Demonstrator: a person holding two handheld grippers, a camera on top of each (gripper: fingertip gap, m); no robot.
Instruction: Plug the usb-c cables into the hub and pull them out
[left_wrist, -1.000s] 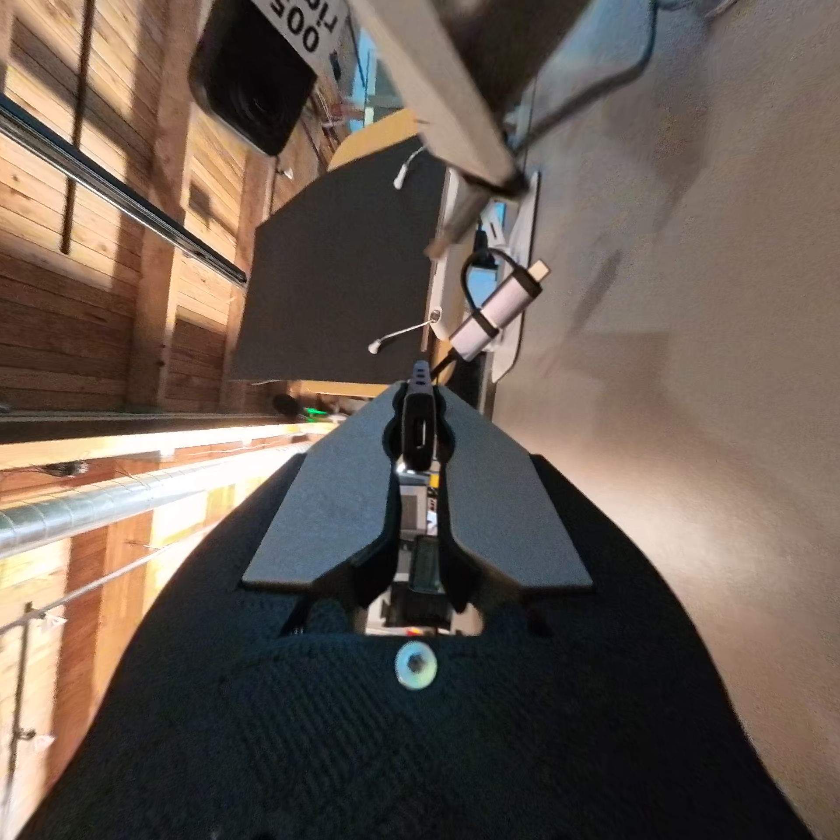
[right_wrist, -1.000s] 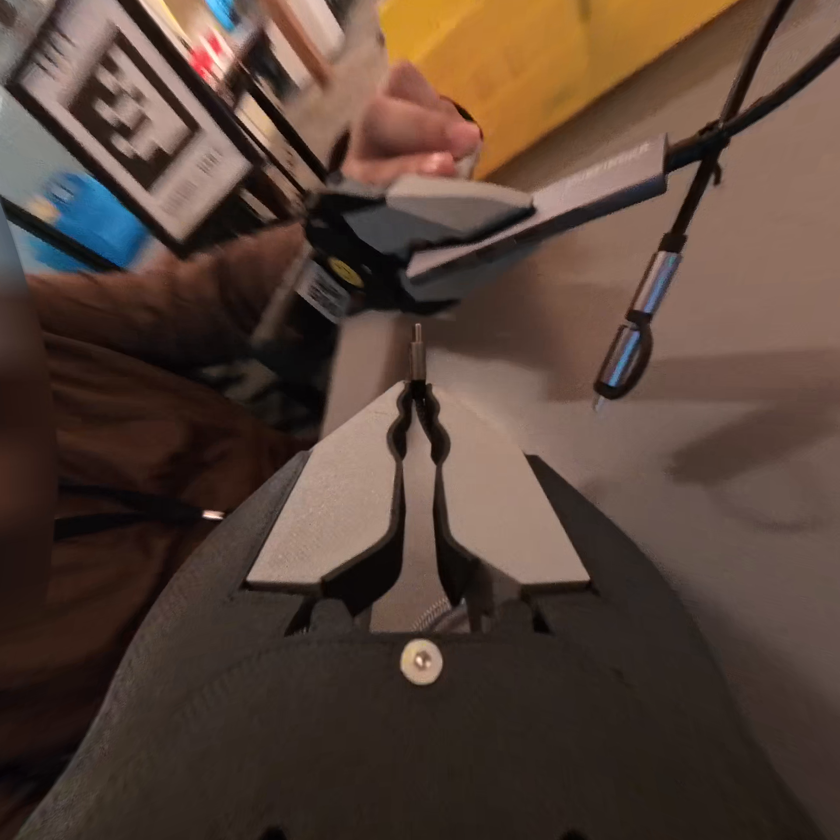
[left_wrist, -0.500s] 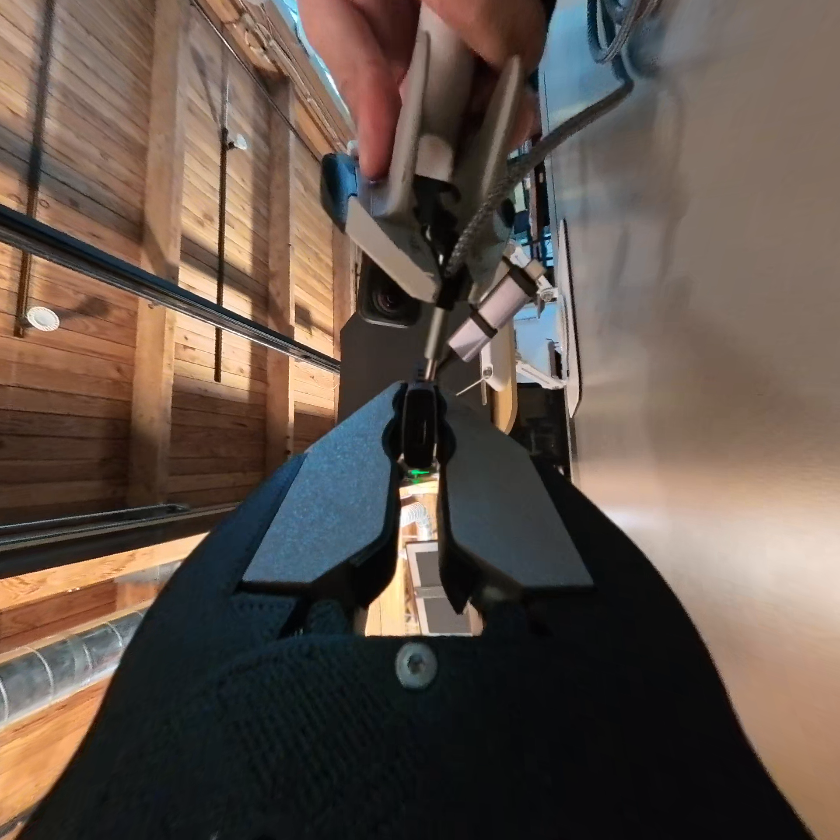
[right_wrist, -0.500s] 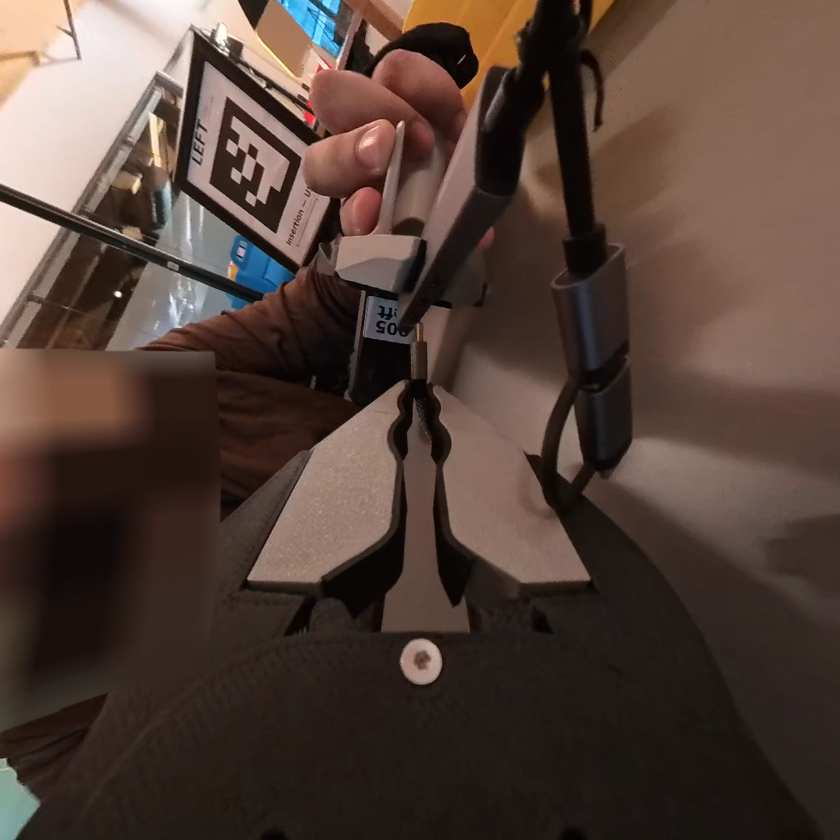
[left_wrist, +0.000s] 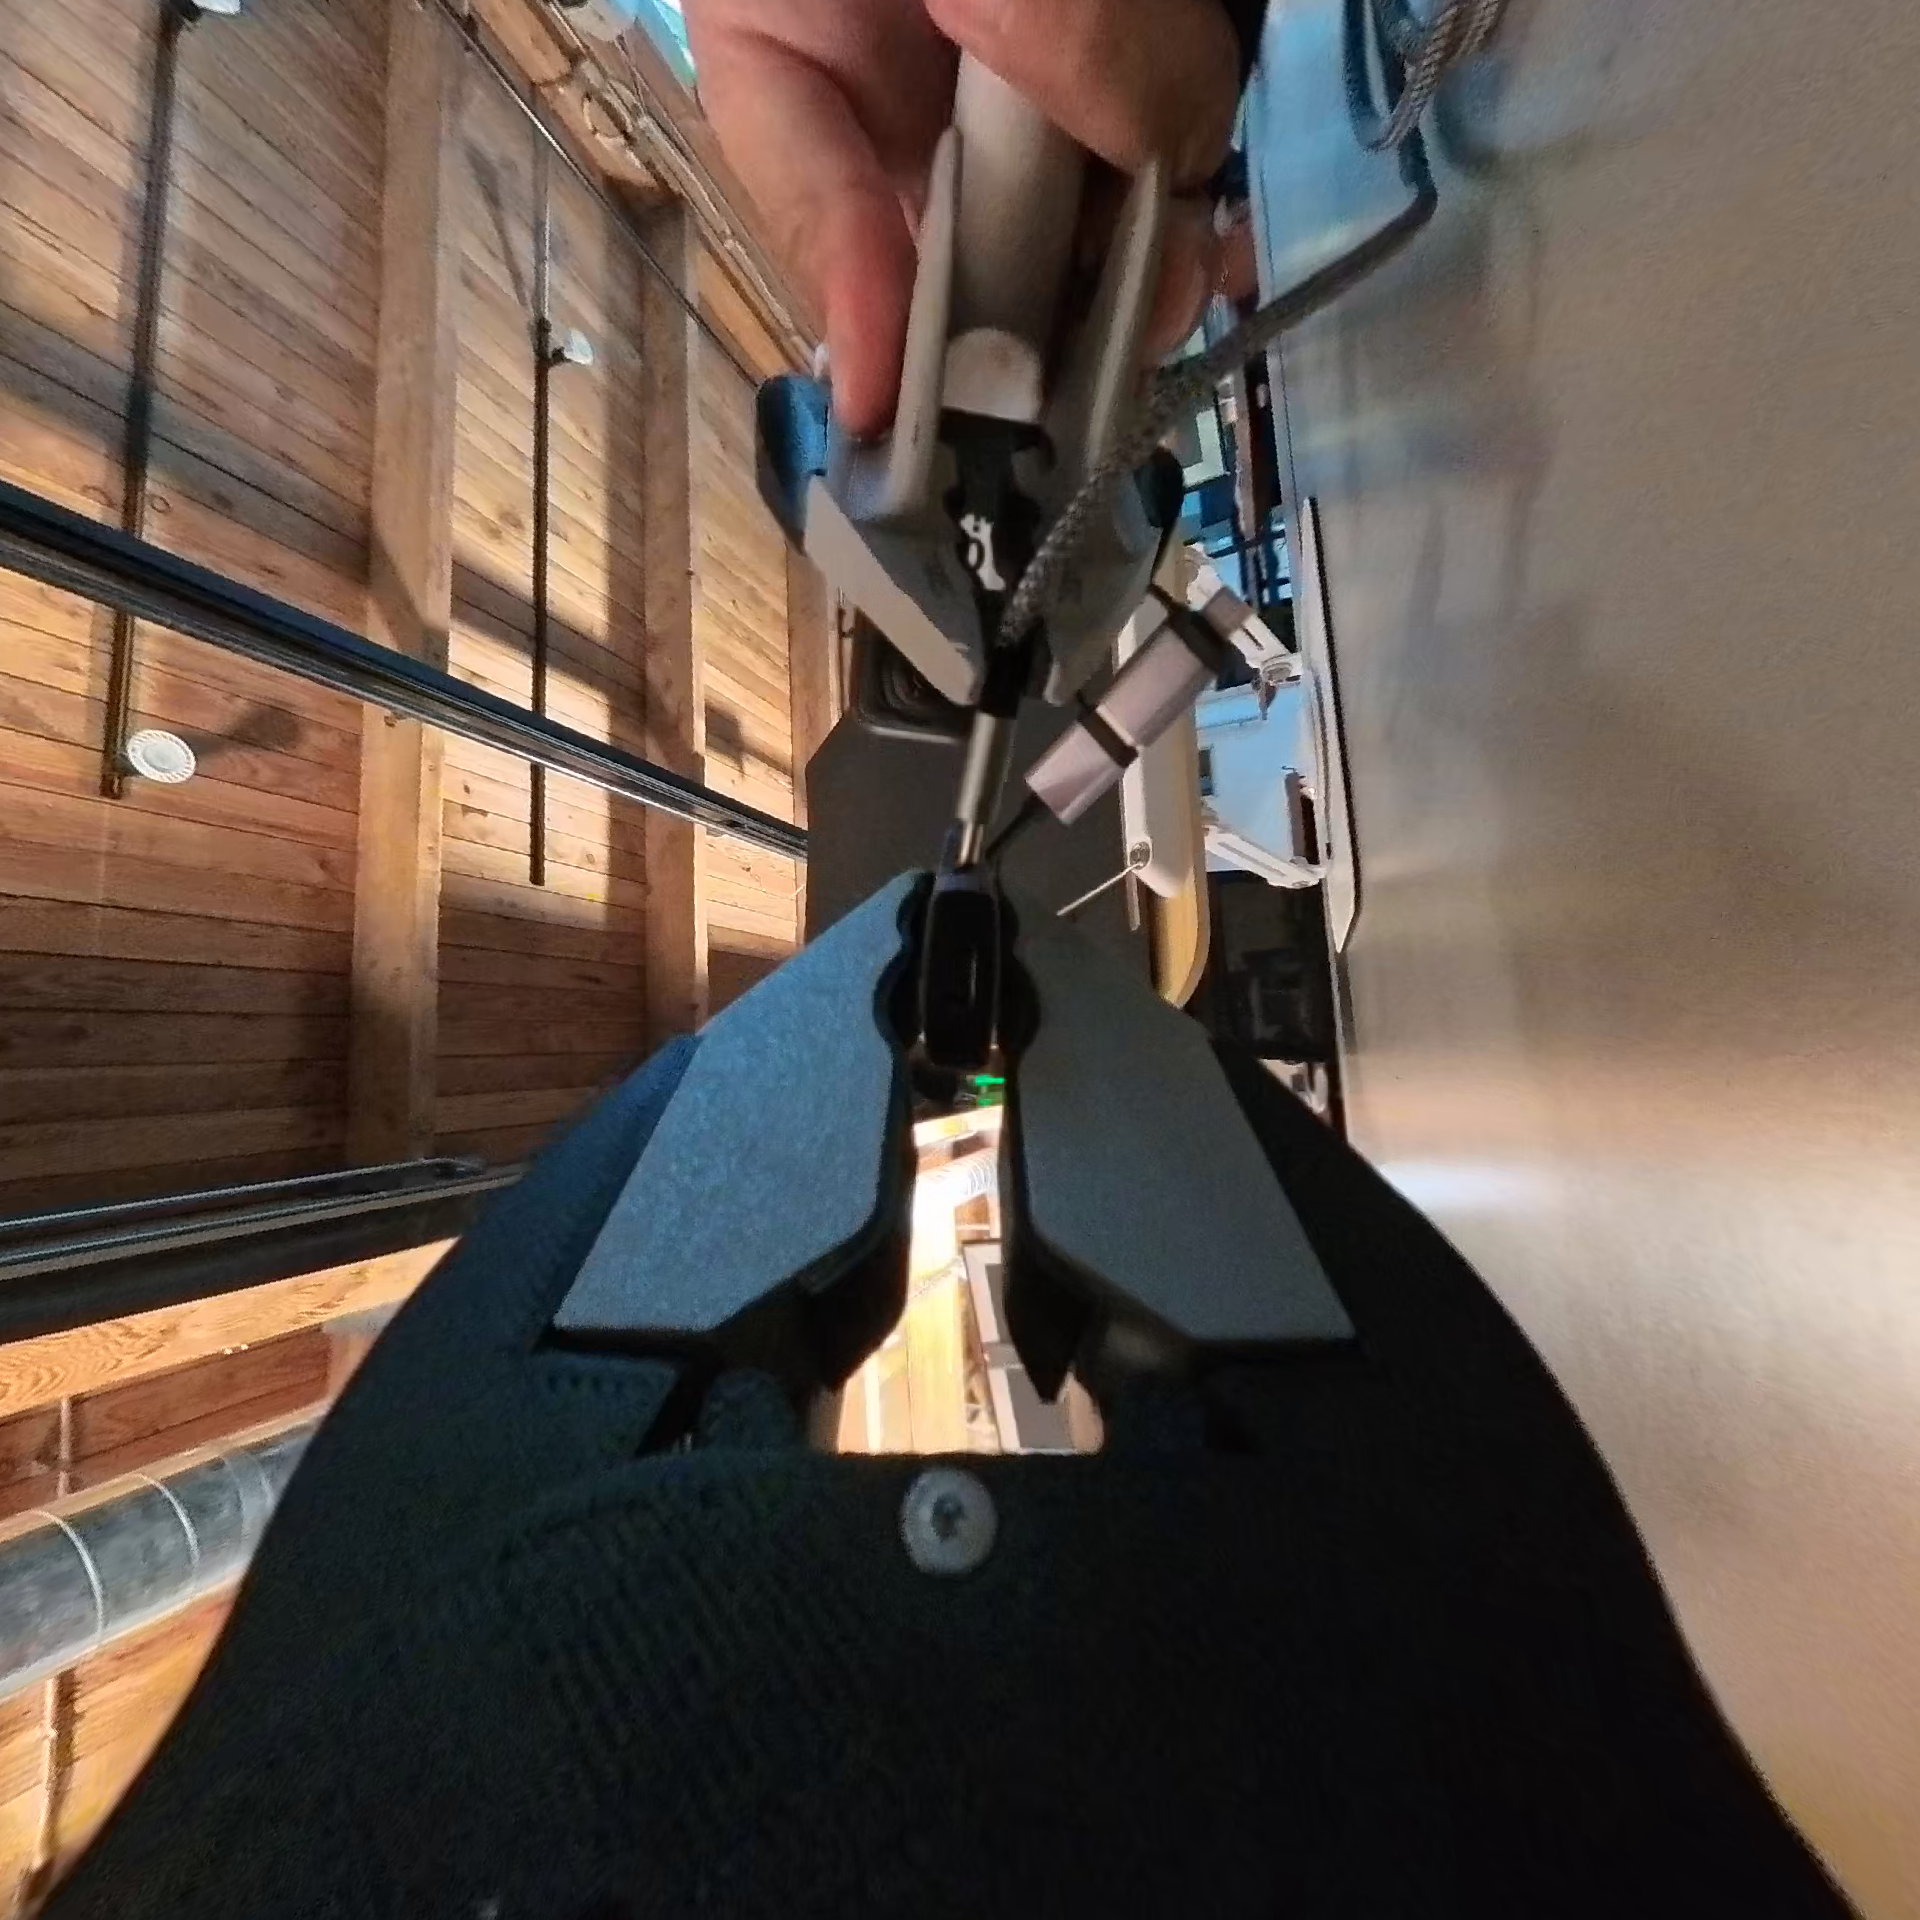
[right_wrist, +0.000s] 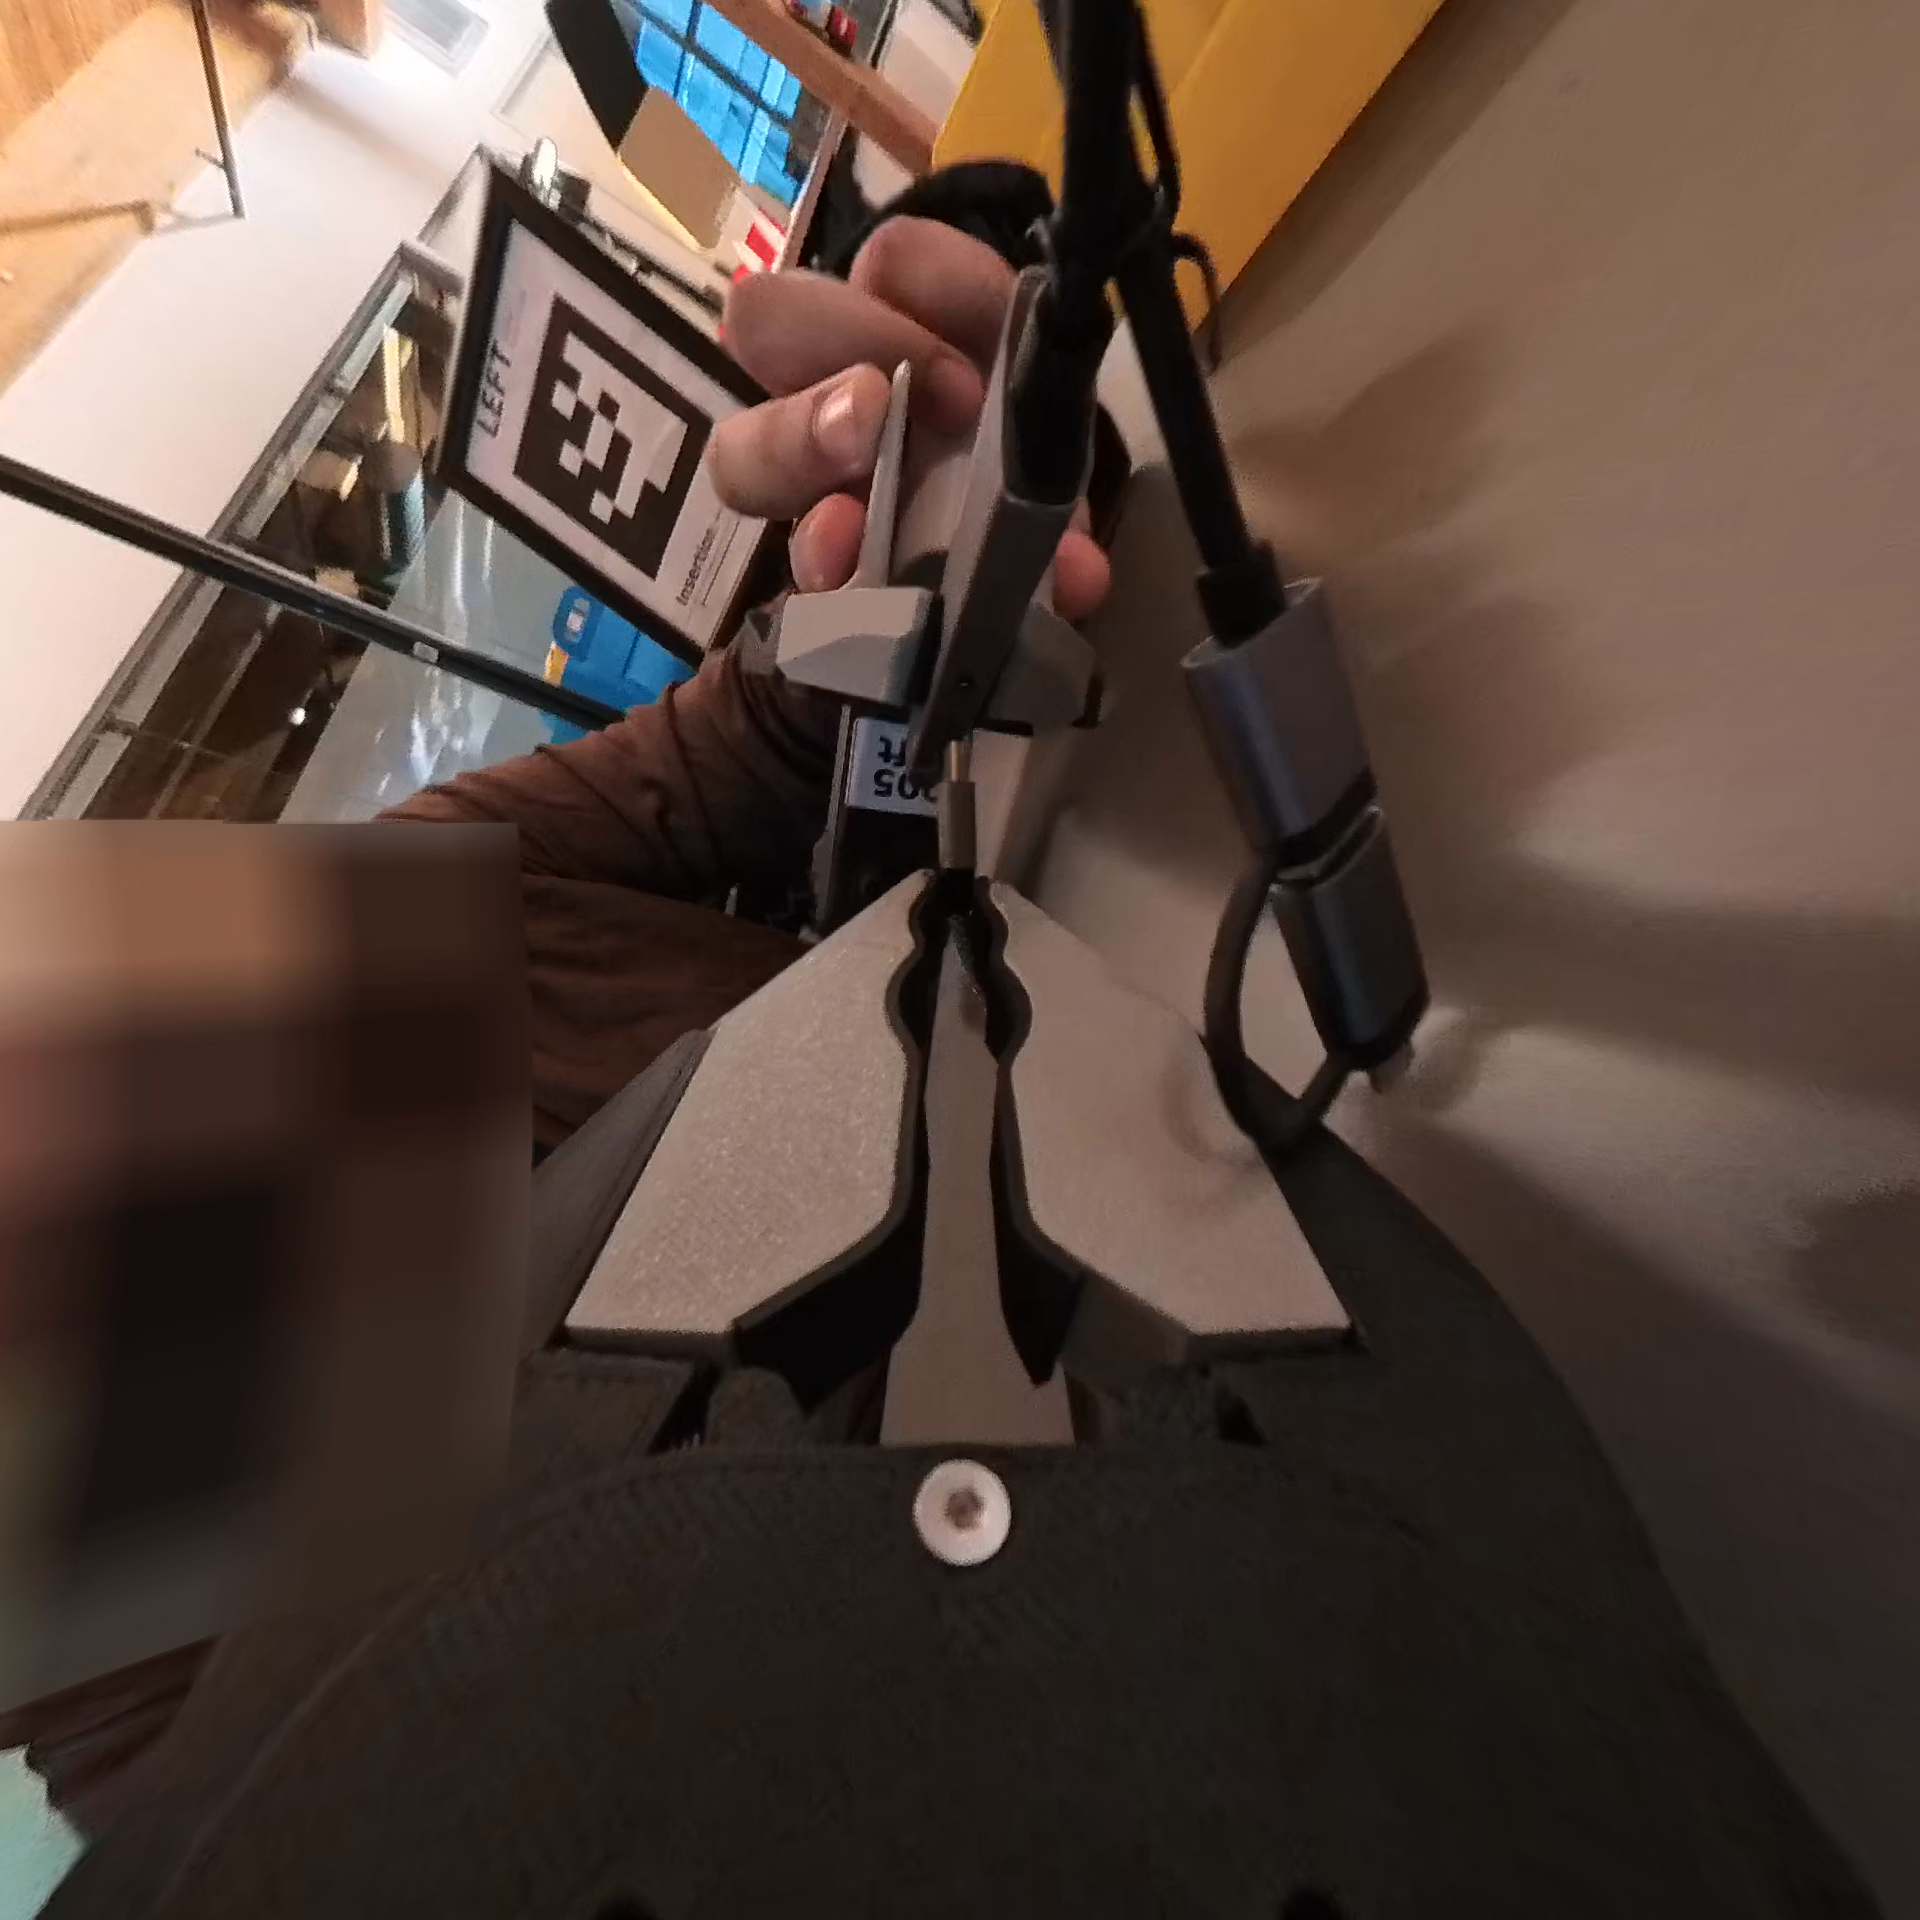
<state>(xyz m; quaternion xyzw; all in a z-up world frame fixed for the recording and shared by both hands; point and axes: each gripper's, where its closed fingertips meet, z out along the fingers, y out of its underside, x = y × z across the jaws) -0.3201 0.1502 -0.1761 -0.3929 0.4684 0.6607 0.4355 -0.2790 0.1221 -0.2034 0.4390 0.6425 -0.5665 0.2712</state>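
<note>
My left gripper (left_wrist: 961, 902) is shut on the dark hub (left_wrist: 961, 982), seen end-on between its jaws. In the right wrist view the hub (right_wrist: 1003, 540) is a grey slab held by the left gripper (right_wrist: 940, 675) and a hand (right_wrist: 831, 416). My right gripper (right_wrist: 956, 896) is shut on the usb-c cable's silver plug (right_wrist: 956, 821). The plug tip meets the hub's end; I cannot tell if it sits in a port. In the left wrist view the right gripper (left_wrist: 1003, 675) holds the plug (left_wrist: 982, 769) on a braided cable (left_wrist: 1101, 488).
A grey adapter (right_wrist: 1320, 831) hangs on the hub's black lead beside my right fingers; it also shows in the left wrist view (left_wrist: 1127, 722). The beige table (right_wrist: 1610, 520) lies at the right. A framed marker board (right_wrist: 592, 436) and a brown sleeve (right_wrist: 675, 810) are at the left. There is about 5 cm between the tips of the two grippers.
The two grippers have swung to face each other and closed in. The plug tip has gone from clear of the hub to touching its end. Both grips are unchanged.
</note>
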